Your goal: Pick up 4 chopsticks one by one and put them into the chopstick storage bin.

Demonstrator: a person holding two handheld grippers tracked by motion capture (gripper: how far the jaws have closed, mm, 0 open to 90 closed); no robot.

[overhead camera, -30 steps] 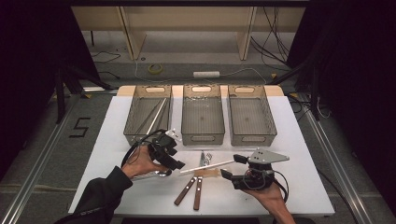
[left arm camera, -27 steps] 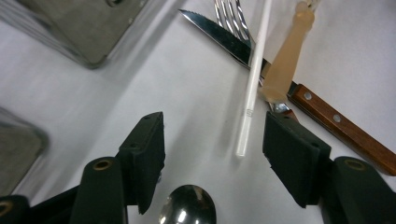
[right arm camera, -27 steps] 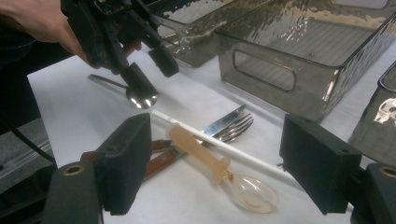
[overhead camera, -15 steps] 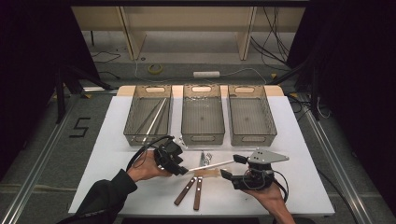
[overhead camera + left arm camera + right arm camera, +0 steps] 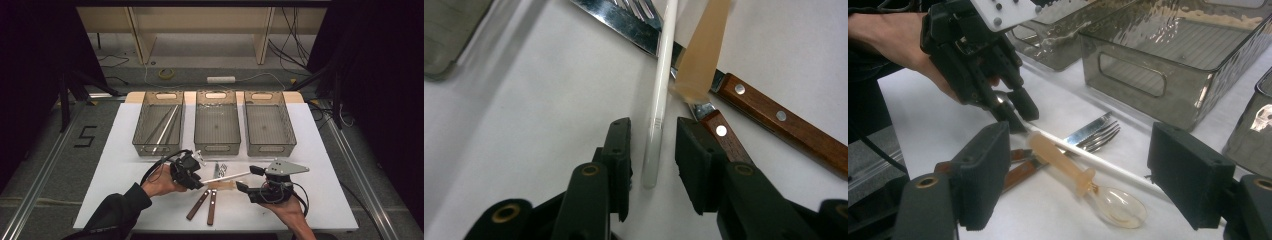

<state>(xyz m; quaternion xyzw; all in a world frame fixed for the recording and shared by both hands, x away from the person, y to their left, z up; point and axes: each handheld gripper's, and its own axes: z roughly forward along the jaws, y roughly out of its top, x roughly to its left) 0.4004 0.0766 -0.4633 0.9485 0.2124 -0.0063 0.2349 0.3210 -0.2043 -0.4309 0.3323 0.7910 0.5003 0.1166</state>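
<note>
1. Left gripper [image 5: 196, 176]: jaws have just been closing around the end of the white chopstick [image 5: 659, 100]. In the left gripper view the stick sits in the gap between the pads [image 5: 620, 145], a sliver of daylight on each side, so no clamp yet.
2. White chopstick lies flat on the table [image 5: 320, 200], just in front of the middle bin [image 5: 217, 146], running from the left gripper toward the right gripper.
3. Right gripper [image 5: 249, 178]: jaws wide apart, nothing between them, hovering over the table just right of the chopstick's far end.
4. Translucent amber spoon [image 5: 1083, 182] lies against the chopstick, bowl toward the right gripper.
5. Fork [image 5: 1100, 137] and a knife blade [image 5: 1088, 130] lie under the chopstick, on its bin side.
6. Two wood-handled knives [image 5: 205, 205] lie just on the person's side of the chopstick.
7. Left bin [image 5: 145, 145], behind the chopstick, holds a few long metal pieces; type unclear.
</note>
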